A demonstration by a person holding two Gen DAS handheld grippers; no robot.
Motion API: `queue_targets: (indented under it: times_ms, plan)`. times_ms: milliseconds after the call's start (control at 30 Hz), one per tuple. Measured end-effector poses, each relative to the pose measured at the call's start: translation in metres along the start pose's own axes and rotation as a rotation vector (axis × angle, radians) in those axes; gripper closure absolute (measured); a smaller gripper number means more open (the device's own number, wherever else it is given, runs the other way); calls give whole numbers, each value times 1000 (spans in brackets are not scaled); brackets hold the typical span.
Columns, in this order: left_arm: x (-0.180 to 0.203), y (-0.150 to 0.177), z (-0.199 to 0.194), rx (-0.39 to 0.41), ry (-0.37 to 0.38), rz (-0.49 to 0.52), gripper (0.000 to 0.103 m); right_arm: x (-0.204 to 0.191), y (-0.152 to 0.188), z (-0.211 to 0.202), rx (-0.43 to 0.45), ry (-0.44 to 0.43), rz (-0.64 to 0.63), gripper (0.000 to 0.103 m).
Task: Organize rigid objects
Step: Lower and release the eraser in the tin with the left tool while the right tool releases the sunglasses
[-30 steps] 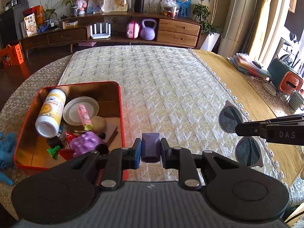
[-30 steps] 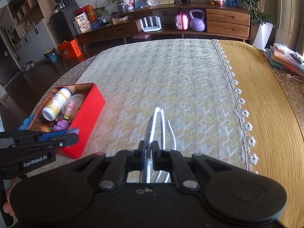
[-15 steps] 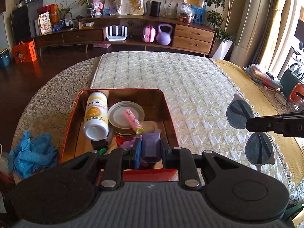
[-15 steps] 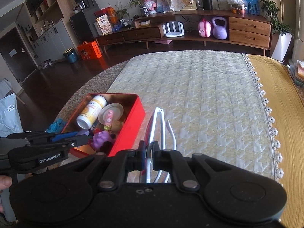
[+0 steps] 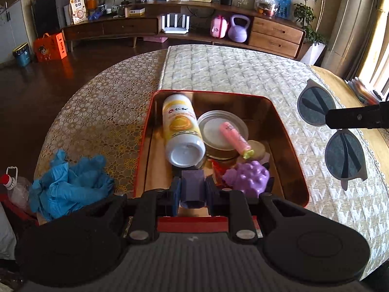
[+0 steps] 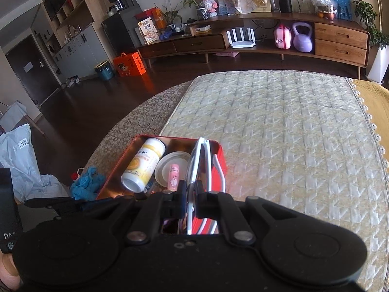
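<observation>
My left gripper point(image 5: 192, 189) is shut on a small purple block point(image 5: 192, 188) and holds it over the near end of the red tin box point(image 5: 295, 170). The box holds a white and yellow bottle point(image 5: 181, 131), a round lid point(image 5: 218, 129), a pink tube point(image 5: 234, 140) and a purple lumpy toy point(image 5: 248, 176). My right gripper point(image 6: 192, 196) is shut on white-framed sunglasses point(image 6: 197, 160), held over the box's right wall point(image 6: 218, 160). The sunglasses' dark lenses point(image 5: 345, 155) show at the right in the left wrist view.
A blue crumpled glove point(image 5: 70, 185) and a plastic bottle point(image 5: 14, 189) lie left of the box. The quilted table cover point(image 6: 279, 131) stretches behind and to the right. A wooden sideboard point(image 5: 194, 29) stands beyond the table.
Both grippers have moved left toward the red box. The purple block is now over the box's near end and the sunglasses are above its right wall.
</observation>
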State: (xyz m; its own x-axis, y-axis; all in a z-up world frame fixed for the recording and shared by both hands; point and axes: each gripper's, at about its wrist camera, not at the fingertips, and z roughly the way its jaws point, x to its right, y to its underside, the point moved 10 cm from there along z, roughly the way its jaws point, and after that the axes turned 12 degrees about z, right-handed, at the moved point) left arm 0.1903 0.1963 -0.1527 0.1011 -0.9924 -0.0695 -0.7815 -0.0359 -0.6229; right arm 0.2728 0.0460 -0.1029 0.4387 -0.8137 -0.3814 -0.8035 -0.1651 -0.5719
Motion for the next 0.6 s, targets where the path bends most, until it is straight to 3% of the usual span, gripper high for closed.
queue_targets:
  times_ms: [600]
  plan:
    - [-9, 4, 32, -50, 7, 11, 83, -9, 11, 62, -95, 1, 30, 97]
